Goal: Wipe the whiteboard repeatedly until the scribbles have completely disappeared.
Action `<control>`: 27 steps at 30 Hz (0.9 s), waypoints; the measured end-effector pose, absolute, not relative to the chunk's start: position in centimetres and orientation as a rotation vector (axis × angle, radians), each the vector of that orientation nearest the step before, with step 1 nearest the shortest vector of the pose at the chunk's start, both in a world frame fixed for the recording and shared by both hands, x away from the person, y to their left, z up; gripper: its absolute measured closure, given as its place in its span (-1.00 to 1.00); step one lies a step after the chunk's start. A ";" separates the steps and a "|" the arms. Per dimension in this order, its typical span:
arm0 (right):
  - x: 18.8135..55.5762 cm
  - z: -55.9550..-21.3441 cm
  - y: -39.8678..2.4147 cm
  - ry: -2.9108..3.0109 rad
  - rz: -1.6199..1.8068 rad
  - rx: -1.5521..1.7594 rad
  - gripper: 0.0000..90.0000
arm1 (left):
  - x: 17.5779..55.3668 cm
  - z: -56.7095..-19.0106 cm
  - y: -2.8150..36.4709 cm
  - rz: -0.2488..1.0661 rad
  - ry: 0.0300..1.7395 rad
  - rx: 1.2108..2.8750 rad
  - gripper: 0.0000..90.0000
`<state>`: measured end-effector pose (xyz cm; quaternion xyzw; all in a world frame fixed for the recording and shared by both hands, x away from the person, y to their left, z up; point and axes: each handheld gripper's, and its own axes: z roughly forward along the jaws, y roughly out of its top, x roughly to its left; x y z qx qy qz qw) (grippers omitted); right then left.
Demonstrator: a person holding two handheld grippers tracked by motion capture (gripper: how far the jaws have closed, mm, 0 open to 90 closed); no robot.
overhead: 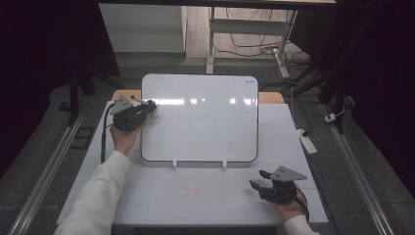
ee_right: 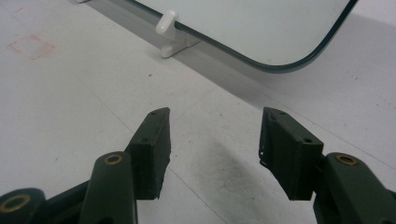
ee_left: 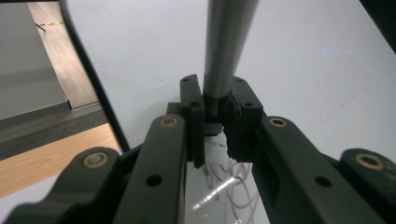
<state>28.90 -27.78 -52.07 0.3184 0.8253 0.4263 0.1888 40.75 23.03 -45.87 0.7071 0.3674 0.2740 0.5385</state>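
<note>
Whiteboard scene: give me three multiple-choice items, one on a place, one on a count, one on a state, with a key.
1. Where on the whiteboard are the scribbles?
A. near its left edge
B. at its centre
C. at its lower right corner

2. How many white clips hold the whiteboard's lower edge?
A. one
B. two
C. four

3. How does the right gripper stand?
A. shut on a marker
B. shut on a clip
C. open, with nothing between the jaws

Key:
1 A: in the high view the marks lie by the left edge, beside the left gripper, which is shut on the marker.
2 B: two clips show along the lower edge.
3 C: the right gripper view shows the jaws apart over the bare table.
</note>
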 end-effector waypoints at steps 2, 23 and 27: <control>28.9 -52.0 -27.8 2.321 1.200 0.895 -0.03 | 40.2 -46.1 22.5 0.649 0.844 1.728 0.73; 28.9 -52.1 -27.5 2.325 1.200 0.888 -0.03 | 39.0 -46.8 21.6 0.668 0.809 1.799 0.73; 28.9 -52.1 -27.5 2.329 1.196 0.888 -0.03 | 38.2 -47.5 21.3 0.673 0.786 1.825 0.73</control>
